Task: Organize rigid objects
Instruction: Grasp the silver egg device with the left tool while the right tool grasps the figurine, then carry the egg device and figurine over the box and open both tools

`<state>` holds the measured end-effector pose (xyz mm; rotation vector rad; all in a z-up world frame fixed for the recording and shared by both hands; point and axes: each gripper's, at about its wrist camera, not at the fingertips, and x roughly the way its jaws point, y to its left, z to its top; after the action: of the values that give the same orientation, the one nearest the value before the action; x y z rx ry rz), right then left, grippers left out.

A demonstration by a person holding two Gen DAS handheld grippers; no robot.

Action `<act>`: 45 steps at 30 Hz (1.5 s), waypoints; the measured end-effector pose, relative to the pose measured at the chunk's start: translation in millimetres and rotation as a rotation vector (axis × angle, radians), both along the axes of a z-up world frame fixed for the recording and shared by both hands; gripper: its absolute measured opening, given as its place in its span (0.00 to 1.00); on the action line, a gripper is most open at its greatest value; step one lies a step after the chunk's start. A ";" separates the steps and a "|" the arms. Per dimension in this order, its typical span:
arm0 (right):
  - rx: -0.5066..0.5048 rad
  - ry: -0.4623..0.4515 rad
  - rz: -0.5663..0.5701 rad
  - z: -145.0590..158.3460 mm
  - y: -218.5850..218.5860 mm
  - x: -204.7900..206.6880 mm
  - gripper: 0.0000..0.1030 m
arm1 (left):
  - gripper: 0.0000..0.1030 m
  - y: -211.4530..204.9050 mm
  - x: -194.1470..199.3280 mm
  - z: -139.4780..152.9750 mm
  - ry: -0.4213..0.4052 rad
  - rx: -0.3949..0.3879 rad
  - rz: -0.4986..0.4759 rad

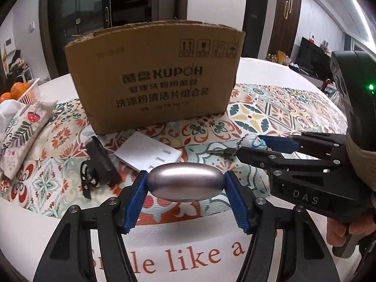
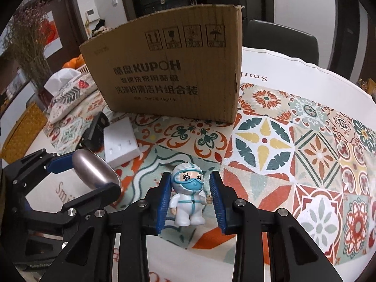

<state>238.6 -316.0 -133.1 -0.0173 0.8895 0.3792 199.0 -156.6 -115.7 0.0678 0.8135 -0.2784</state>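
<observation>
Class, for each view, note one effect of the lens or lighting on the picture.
Left wrist view: the cardboard box top edge bows from fisheye distortion; a soft highlight sits on the metal egg-shaped object. Right wrist view: dark vignette corners; the table edge curves.

A smooth metal egg shape point(image 1: 185, 181) is gleaming with a brushed satin sheen. The little figure point(image 2: 189, 197) is showing glossy plastic. The box point(image 1: 155, 75) is looking like matt, rough-edged cardboard, and the tablecloth point(image 2: 305, 141) is shining faintly, smooth and printed.
</observation>
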 end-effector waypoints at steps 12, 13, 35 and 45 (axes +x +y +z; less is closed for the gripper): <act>0.020 -0.042 -0.044 23.9 15.0 -15.1 0.33 | 0.62 21.3 -10.9 23.2 -0.065 -0.024 0.019; 0.020 -0.045 -0.049 25.2 15.6 -15.8 0.33 | 0.62 23.5 -11.5 26.6 -0.075 -0.026 0.020; 0.046 -0.168 -0.137 88.0 47.7 -32.9 0.33 | 0.62 65.0 -9.8 90.0 -0.224 -0.071 0.010; 0.073 -0.232 -0.150 117.4 57.5 -27.6 0.33 | 0.62 74.3 4.3 118.8 -0.284 -0.092 0.016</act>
<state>211.0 -258.6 -15.6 0.0714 0.6423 0.2632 203.3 -82.3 3.1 0.0135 0.5180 -0.2835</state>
